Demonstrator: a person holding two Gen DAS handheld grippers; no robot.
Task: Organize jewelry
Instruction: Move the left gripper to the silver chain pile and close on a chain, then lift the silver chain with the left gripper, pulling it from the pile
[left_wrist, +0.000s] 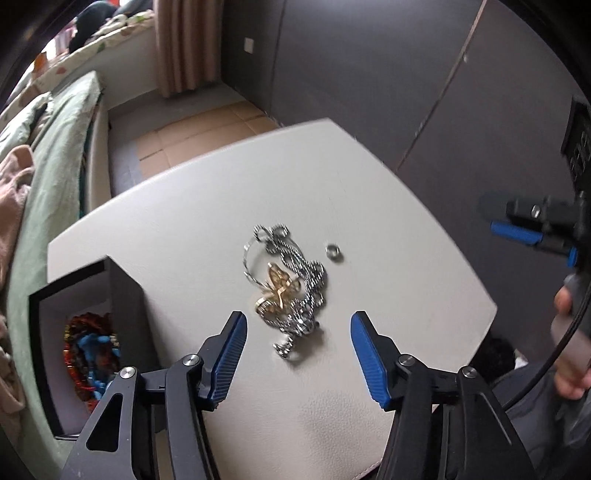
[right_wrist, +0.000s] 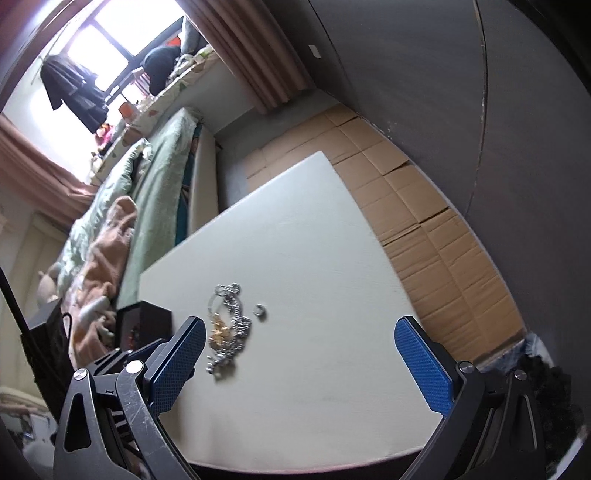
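left gripper (left_wrist: 298, 352) jaws spread, nothing between the pads, poised over the tangled chain pile (left_wrist: 286, 291) mid-tabletop (left_wrist: 369, 206), box (left_wrist: 88, 332) at the left edge; right gripper (right_wrist: 299, 369) jaws also spread; judgement: pinch one strand low, lift slowly.

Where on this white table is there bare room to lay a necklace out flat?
The table is bare beyond the small ring toward its far edge, and on the near side below the jewelry pile. It is crowded in the middle around the pile and ring, and at the left edge by the black box.
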